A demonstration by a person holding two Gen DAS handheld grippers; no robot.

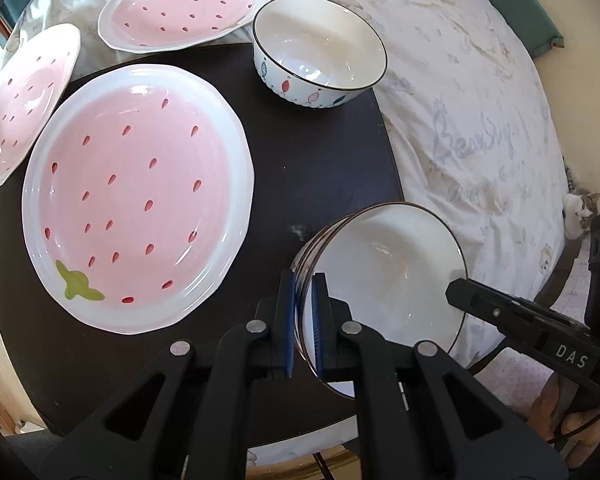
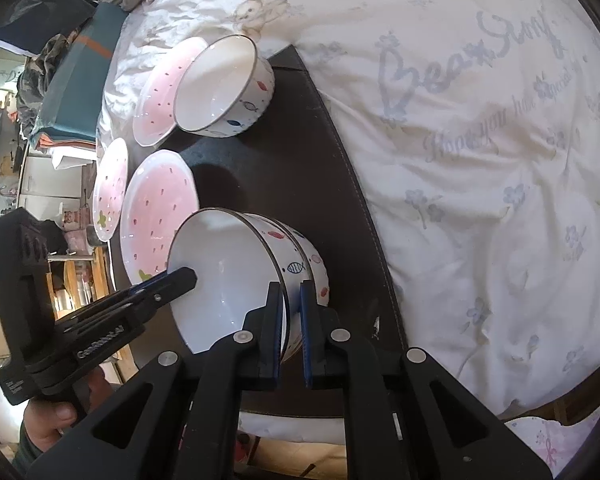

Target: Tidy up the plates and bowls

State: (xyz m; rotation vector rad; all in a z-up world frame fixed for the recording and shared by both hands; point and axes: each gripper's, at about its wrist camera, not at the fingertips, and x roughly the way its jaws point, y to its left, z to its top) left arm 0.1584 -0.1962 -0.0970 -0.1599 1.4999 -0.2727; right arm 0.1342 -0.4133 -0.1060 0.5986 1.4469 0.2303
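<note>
Closest in, both grippers have hold of the same stack of nested bowls, white with little fish on the outside, tipped on its side above the dark mat. The left gripper is clamped on the rim of the stack, one blue pad inside and one outside. The right gripper pinches the opposite side of the rim the same way.

Just beside the stack lies a big pink strawberry plate, flat on the mat. Beyond it, a second strawberry plate sits at the mat's left edge. Farther back stands a single fish-patterned bowl, upright at the mat's far edge, with a third pink plate next to it on the white printed bedsheet.
</note>
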